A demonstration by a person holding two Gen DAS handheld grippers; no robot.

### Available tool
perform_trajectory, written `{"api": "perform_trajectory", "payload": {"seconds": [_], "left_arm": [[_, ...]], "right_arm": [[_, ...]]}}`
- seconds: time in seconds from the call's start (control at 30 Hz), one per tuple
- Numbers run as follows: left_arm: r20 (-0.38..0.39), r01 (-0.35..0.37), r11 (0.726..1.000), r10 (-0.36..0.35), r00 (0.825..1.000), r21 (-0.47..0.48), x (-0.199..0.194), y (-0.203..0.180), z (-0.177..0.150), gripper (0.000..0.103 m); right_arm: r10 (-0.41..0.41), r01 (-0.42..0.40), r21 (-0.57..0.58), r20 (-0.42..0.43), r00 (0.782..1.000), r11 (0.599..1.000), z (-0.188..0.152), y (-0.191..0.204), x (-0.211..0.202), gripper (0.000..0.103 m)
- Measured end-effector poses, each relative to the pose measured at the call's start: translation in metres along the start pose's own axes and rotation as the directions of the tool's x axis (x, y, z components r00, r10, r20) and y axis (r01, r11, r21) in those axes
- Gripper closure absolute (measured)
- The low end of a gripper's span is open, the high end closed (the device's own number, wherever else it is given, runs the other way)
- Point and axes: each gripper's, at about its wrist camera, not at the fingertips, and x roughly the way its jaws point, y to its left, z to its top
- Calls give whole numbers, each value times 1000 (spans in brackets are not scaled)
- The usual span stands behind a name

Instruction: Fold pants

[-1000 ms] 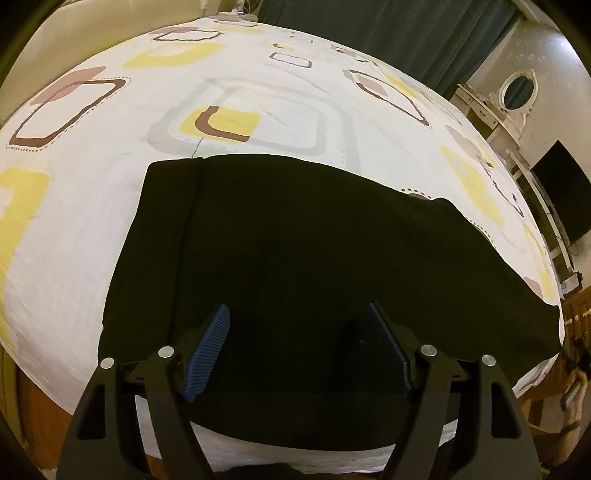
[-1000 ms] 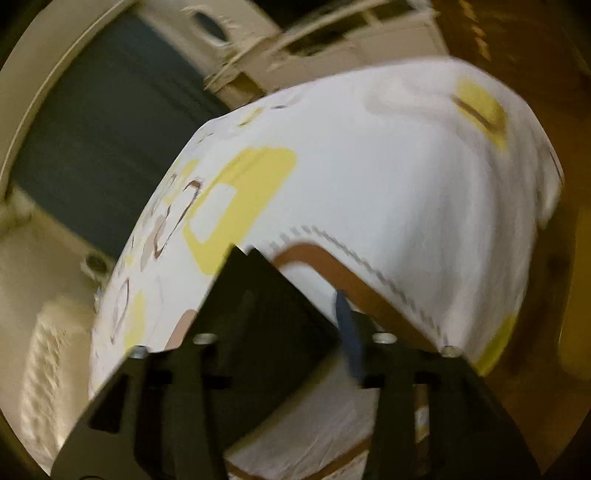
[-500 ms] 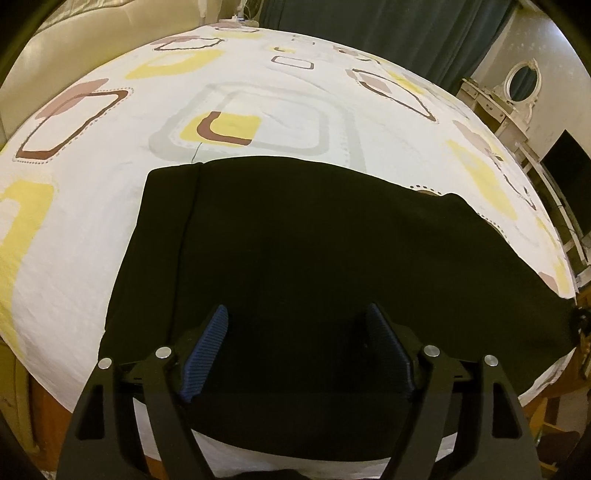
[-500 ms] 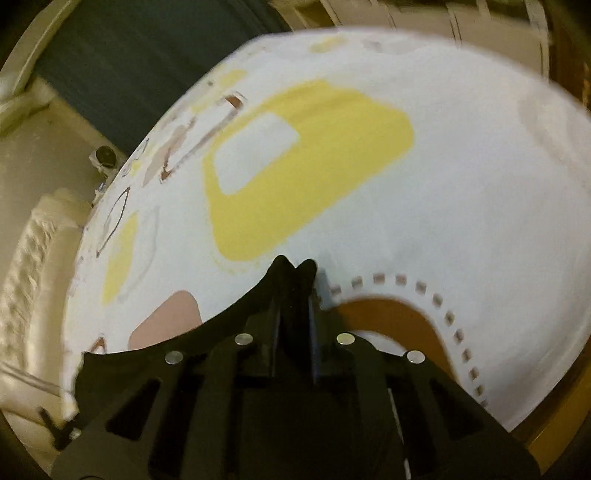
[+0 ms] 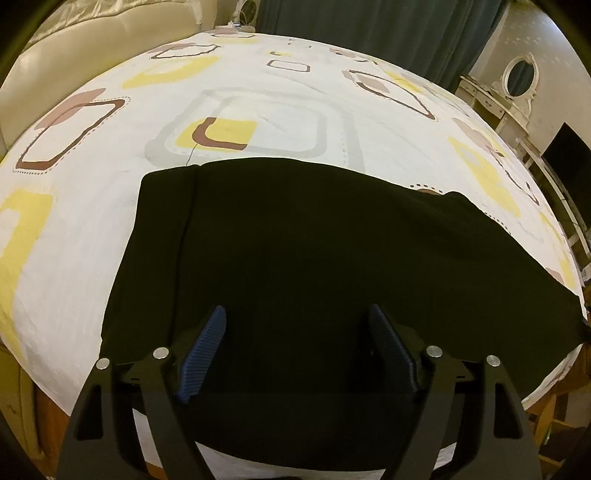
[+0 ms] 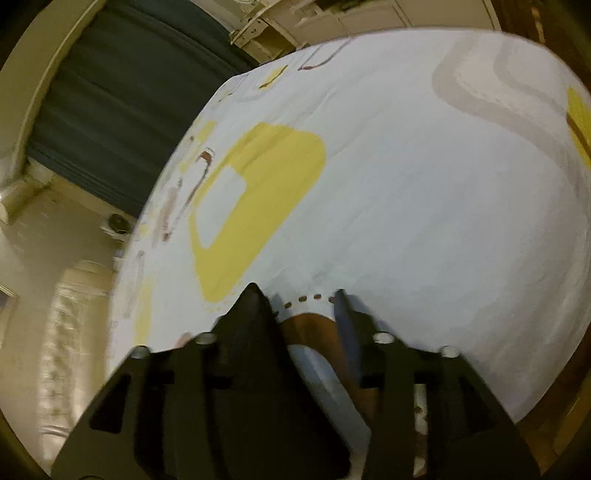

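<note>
Black pants [image 5: 314, 251] lie flat across the near part of a bed, waistband at the left, legs running off to the right edge. My left gripper [image 5: 297, 317] is open, hovering over the pants' near middle, blue-ribbed fingers [image 5: 203, 343] wide apart and empty. In the right wrist view my right gripper [image 6: 297, 295] is open with a gap between its fingers. Dark fabric of the pants [image 6: 255, 354] lies by its left finger. I cannot tell whether it touches the finger.
The bed sheet [image 5: 273, 110] is white with yellow, brown and grey squares. A cream padded headboard [image 5: 85, 40] is at the far left. Dark green curtains [image 5: 369, 29] hang behind. A white dresser with an oval mirror [image 5: 517, 74] and a dark screen [image 5: 565, 155] stand at the right.
My right gripper was shut half a second ago and is now open. Its view swung across the sheet. My left gripper has stayed open, with its view shifting slightly.
</note>
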Motion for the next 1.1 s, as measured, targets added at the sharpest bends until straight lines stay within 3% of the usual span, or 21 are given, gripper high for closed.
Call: {"api": "perform_trajectory", "payload": {"seconds": [0.07, 0.17, 0.27, 0.4, 0.47, 0.5, 0.53, 0.6, 0.77, 0.93, 1.1], "left_arm": [[2, 4, 1000, -4, 1000, -4, 0, 1, 1, 24], [12, 11, 1000, -11, 1000, -4, -3, 1, 2, 24], [16, 3, 1000, -3, 1000, -8, -4, 3, 4, 24], [21, -9, 1000, 9, 1000, -27, -5, 7, 6, 24], [31, -16, 1000, 16, 999, -17, -7, 8, 7, 24], [39, -31, 999, 31, 999, -9, -9, 7, 8, 24], [45, -40, 999, 40, 998, -2, -9, 7, 8, 24], [49, -54, 998, 53, 997, 12, -9, 8, 9, 22], [8, -44, 999, 45, 999, -18, 0, 17, 7, 22], [4, -50, 999, 50, 999, 14, -1, 12, 7, 21], [1, -51, 999, 51, 999, 2, 1, 11, 4, 18]], "right_arm": [[57, -57, 5, -56, 997, 998, 2, -4, -3, 55], [54, -58, -29, -133, 990, 998, -2, -8, 1, 55], [107, -117, -31, -217, 970, 993, -9, -1, 12, 53], [64, -107, -141, -279, 958, 984, -17, 29, 30, 39], [6, -76, -210, -314, 949, 975, -25, 44, 35, 54], [5, -87, -217, -355, 935, 972, -31, 49, 40, 87], [-21, -75, -246, -366, 930, 966, -40, 51, 42, 85], [-83, -23, -301, -335, 938, 953, -44, 64, 42, 86], [-117, 49, -271, -244, 963, 961, -45, 70, 20, 87], [-64, 16, -251, -185, 981, 968, -50, 90, -7, 87], [0, -45, -283, -157, 988, 958, -63, 140, -30, 87]]}}
